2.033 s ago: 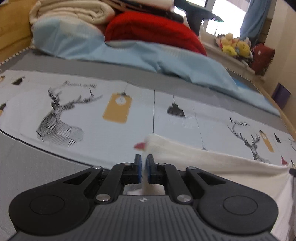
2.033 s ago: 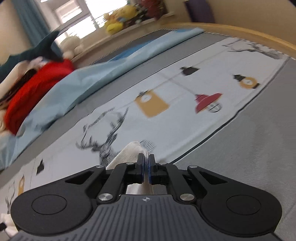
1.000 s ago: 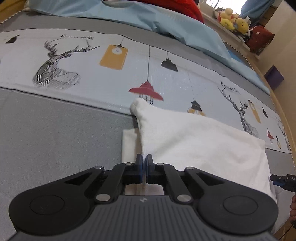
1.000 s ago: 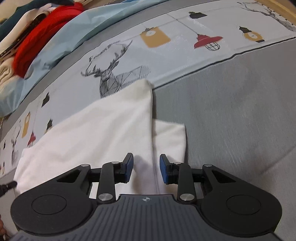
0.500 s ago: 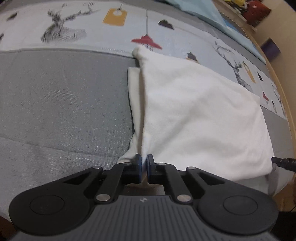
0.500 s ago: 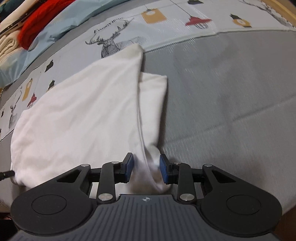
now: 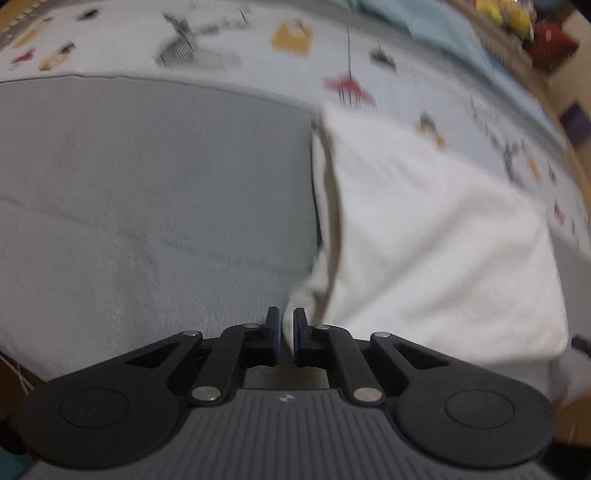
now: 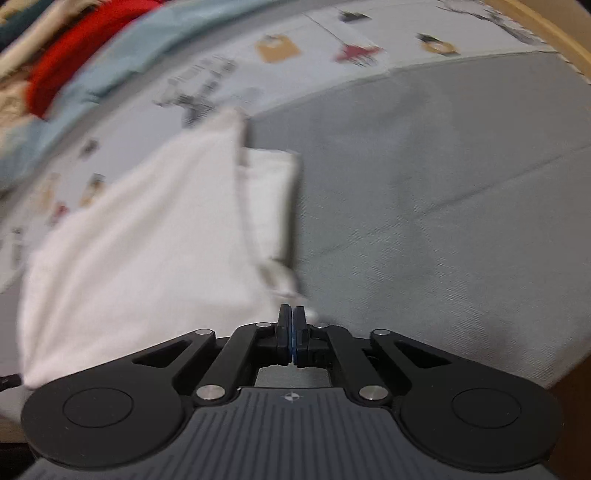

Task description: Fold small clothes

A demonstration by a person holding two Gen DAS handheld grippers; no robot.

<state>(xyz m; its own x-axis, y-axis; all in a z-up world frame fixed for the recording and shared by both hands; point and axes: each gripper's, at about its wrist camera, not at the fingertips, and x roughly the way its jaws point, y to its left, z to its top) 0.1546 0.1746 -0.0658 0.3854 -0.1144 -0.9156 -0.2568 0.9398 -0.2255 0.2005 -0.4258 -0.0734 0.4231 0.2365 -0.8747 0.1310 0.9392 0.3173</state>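
A white garment (image 7: 424, 240) lies folded flat on the grey bed cover (image 7: 147, 184), a narrow sleeve strip (image 7: 321, 184) showing along its left edge. My left gripper (image 7: 287, 332) sits just short of the garment's near left corner. Its jaws are opening, with a small gap and nothing between the pads. In the right wrist view the same garment (image 8: 147, 240) spreads to the left, its sleeve (image 8: 269, 192) poking out to the right. My right gripper (image 8: 291, 332) is closing, pads together and empty, with the garment's near corner just ahead of the tips.
A sheet (image 7: 258, 44) printed with deer and lamps runs across the bed behind the garment. Farther back lie a light blue blanket (image 8: 129, 48) and a red bundle (image 8: 62, 59). A wooden bed rail (image 8: 546, 29) curves along the far right. Both views are motion-blurred.
Both grippers have drawn back toward the bed's near edge. The left jaws have parted a little and let go of the garment's corner. The right jaws went from open around the cloth to shut behind it.
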